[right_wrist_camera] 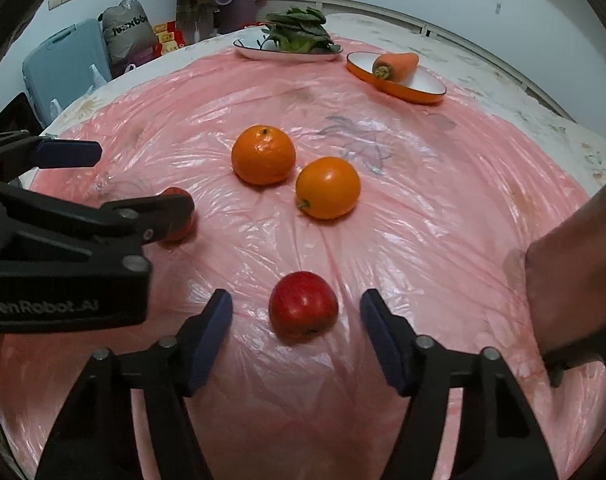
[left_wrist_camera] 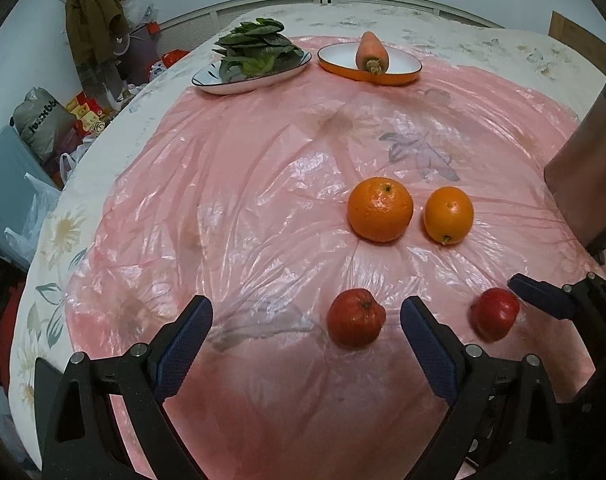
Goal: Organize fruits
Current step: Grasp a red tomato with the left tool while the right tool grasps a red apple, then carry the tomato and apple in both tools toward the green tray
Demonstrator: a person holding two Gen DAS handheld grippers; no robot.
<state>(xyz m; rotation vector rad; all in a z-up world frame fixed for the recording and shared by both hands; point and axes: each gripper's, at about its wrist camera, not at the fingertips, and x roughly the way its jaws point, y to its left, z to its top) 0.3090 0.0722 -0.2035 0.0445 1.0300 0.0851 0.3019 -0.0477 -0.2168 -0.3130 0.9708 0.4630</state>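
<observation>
Two red apples and two oranges lie on a pink plastic sheet point(left_wrist_camera: 263, 200). In the left wrist view my left gripper point(left_wrist_camera: 307, 316) is open, with a ridged red apple point(left_wrist_camera: 355, 318) between its fingers, nearer the right one and untouched. In the right wrist view my right gripper point(right_wrist_camera: 295, 308) is open around a smooth red apple point(right_wrist_camera: 303, 306), with gaps on both sides. The left gripper point(right_wrist_camera: 139, 178) partly hides the ridged apple point(right_wrist_camera: 179, 228) there. The oranges point(left_wrist_camera: 380, 209) point(left_wrist_camera: 448, 214) sit side by side farther out.
At the far edge stand a white plate point(left_wrist_camera: 223, 86) with leafy greens and an orange plate point(left_wrist_camera: 403, 70) holding a carrot point(left_wrist_camera: 370, 52). A person's forearm point(right_wrist_camera: 575, 272) is at the right. Bags, boxes and a blue case crowd the floor beyond the table's left edge.
</observation>
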